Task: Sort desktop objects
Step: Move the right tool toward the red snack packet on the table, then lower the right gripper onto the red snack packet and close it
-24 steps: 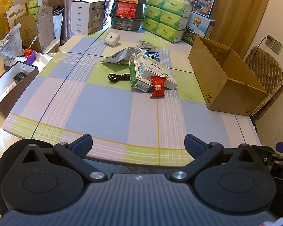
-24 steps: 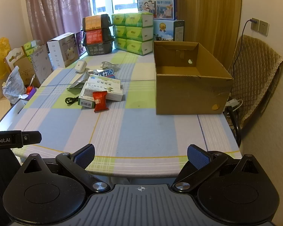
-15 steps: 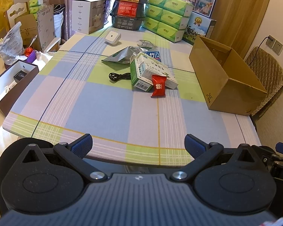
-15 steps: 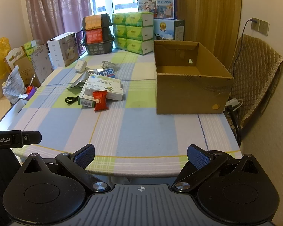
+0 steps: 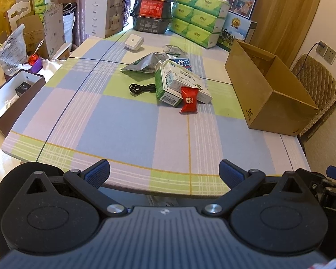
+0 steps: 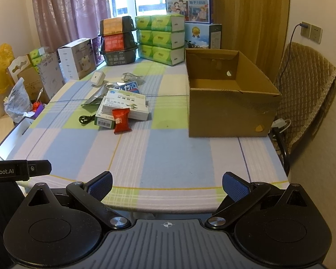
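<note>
Red foil snack packet (image 5: 188,99) leans against two green-and-white cardboard boxes (image 5: 179,83) mid-table on the checked cloth (image 5: 123,121), well left of the open brown cardboard carton (image 6: 230,103). Both the left gripper (image 5: 164,173) and the right gripper (image 6: 167,185) hover at the near table edge, fingers spread wide, holding nothing.
</note>
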Demonstrator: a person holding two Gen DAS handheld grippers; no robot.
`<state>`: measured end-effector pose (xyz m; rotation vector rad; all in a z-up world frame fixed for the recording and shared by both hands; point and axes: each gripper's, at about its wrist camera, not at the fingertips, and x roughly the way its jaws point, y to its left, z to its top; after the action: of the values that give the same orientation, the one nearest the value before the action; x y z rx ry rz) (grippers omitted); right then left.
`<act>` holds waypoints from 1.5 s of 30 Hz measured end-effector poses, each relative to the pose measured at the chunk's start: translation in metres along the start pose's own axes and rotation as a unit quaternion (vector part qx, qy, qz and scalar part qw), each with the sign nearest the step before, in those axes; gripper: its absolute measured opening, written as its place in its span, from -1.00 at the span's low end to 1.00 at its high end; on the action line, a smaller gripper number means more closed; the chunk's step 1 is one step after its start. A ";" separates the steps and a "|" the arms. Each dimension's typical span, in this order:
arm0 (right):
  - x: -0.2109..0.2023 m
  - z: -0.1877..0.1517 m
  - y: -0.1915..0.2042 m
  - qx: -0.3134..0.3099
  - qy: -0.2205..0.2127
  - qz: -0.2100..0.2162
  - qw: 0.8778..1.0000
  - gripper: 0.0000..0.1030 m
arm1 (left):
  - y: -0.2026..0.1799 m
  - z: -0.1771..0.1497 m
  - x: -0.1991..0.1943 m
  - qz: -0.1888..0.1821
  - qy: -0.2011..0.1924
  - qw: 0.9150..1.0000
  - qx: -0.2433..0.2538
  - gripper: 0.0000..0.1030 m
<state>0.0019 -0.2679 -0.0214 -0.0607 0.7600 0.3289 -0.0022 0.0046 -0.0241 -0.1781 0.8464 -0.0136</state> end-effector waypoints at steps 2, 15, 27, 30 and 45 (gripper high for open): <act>0.001 0.001 0.001 -0.001 0.001 0.001 1.000 0.97 | 0.002 0.000 0.001 -0.002 0.002 1.000 -0.002 0.98; 0.018 0.010 0.006 -0.006 0.006 0.015 1.000 0.97 | 0.014 0.003 0.012 -0.002 0.014 1.000 -0.016 0.97; 0.033 0.022 0.011 -0.006 -0.001 0.035 0.999 0.97 | 0.017 0.020 0.026 -0.001 -0.002 1.000 0.008 0.97; 0.038 0.025 0.015 -0.007 0.000 0.048 0.999 0.97 | 0.023 0.026 0.031 -0.003 -0.002 1.000 0.003 0.97; 0.081 0.045 0.037 -0.028 -0.020 0.069 0.997 0.97 | 0.054 0.067 0.074 0.032 -0.001 0.999 0.042 0.97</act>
<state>0.0750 -0.2032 -0.0419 -0.0553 0.7168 0.4814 0.0938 0.0618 -0.0450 -0.0718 0.8473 0.0121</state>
